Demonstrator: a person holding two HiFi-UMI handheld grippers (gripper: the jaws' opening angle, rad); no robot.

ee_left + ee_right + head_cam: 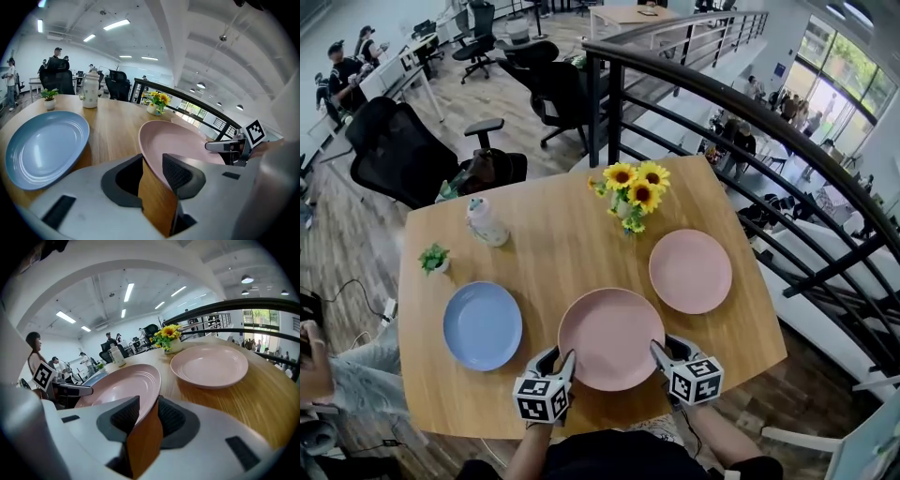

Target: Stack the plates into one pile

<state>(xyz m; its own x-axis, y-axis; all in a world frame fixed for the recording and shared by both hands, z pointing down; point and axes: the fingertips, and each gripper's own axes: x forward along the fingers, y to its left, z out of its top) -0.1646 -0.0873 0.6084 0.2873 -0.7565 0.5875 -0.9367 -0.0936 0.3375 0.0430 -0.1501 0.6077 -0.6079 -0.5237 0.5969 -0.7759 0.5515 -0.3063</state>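
A large pink plate (609, 337) sits at the near middle of the wooden table (553, 244), held from both sides. My left gripper (567, 361) is shut on its left rim, and my right gripper (658, 349) is shut on its right rim. In the left gripper view the rim (183, 140) runs between the jaws of my left gripper (152, 168); in the right gripper view the same plate (122, 383) is pinched by my right gripper (147, 413). A blue plate (483, 325) lies to the left. A smaller pink plate (690, 271) lies to the right and farther back.
A vase of sunflowers (633, 192) stands at the table's far side, with a white patterned bottle (486, 222) and a small potted plant (434, 259) at the far left. A black railing (722, 141) runs past the right edge. Office chairs (403, 150) stand behind the table.
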